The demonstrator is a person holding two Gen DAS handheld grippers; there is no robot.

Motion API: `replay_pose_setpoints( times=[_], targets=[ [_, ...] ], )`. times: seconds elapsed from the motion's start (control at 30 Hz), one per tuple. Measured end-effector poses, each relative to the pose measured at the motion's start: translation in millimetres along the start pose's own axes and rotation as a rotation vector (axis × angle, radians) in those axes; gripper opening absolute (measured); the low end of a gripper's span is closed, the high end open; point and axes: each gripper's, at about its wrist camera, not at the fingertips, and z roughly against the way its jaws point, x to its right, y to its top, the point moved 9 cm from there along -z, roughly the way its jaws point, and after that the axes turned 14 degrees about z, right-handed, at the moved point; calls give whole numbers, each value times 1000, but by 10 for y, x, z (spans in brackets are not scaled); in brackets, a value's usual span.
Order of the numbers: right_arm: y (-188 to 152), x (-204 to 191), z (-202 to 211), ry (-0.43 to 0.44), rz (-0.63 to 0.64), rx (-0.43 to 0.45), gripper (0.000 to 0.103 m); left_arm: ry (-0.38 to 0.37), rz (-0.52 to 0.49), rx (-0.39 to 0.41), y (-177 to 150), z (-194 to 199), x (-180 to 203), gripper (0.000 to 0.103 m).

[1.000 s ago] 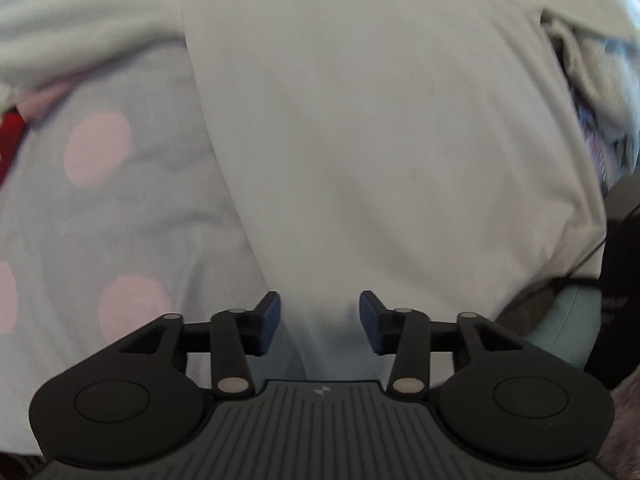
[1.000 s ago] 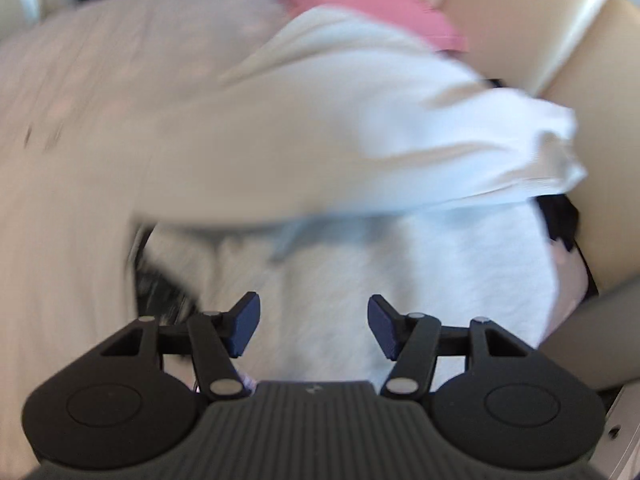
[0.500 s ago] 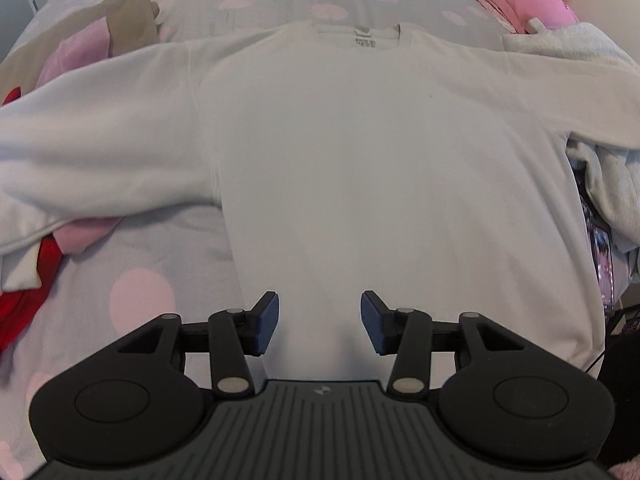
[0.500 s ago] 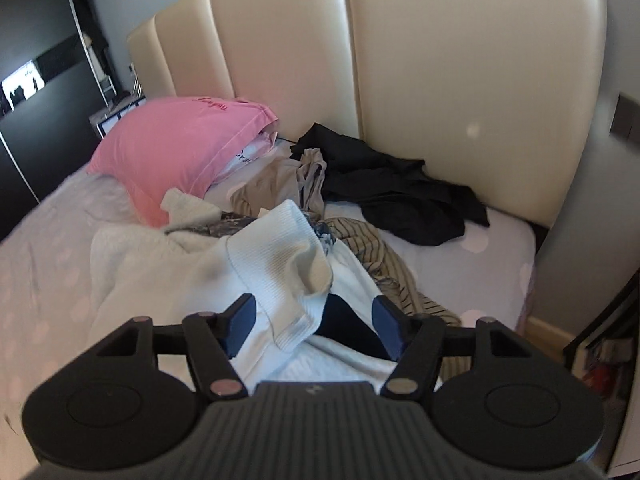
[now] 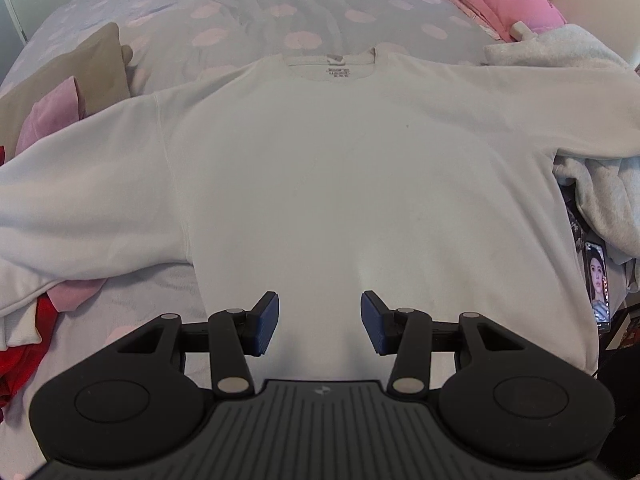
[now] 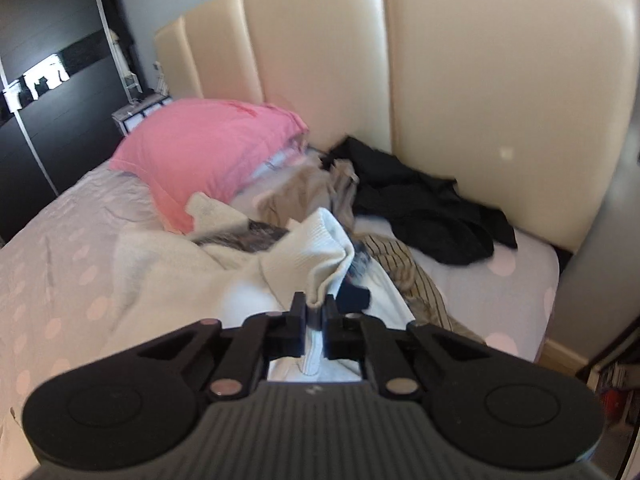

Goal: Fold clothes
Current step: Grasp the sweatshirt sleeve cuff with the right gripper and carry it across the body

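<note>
far bedspread (image 5: 248,4) lies open beyond the sweatshirt (image 5: 360,184); clothes pile (image 5: 592,184) crowds right; folded garments (image 5: 60,92) block left.

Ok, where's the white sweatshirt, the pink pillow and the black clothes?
white sweatshirt (image 5: 360,184), left wrist view, middle of its chest.
pink pillow (image 6: 208,148), right wrist view, its top face.
black clothes (image 6: 424,208), right wrist view, middle of the heap.

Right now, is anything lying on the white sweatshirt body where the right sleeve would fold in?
Nothing visible lies on the sweatshirt body; it is flat and bare. The left tool hovers open over its hem. The right tool is shut on the sleeve cuff, which rests on a gray garment.
</note>
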Motion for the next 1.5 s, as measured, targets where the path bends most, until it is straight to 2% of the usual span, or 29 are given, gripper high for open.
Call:
replay_pose_setpoints(
  times=[0.13,0.33,0.5,0.63,0.77,1.07,1.17,1.3,1.5],
  targets=[
    [373,-466,421,95,61,93,8,-5,3,44,128,127,62,43],
    [784,-1712,1110,289,238,220,8,-8,-13,111,280,314,139,40],
    [887,-2803,1521,430,369,274,8,1,-23,157,338,408,87,39],
    [805,-3557,1643,522,436,276,8,-9,4,174,382,416,-91,39],
    [540,-4234,1591,625,486,241,8,3,28,178,441,321,-328,37],
    [-446,-5357,1008,763,570,62,8,22,63,175,644,-39,-760,33],
    [-845,-5607,785,792,600,-16,8,13,71,180,695,-169,-853,33],
    [-1405,-5918,505,811,671,-101,8,4,86,145,769,-360,-939,33],
    [-2044,-6293,205,883,678,-219,9,-1,82,114,917,-501,-925,33]
  ],
)
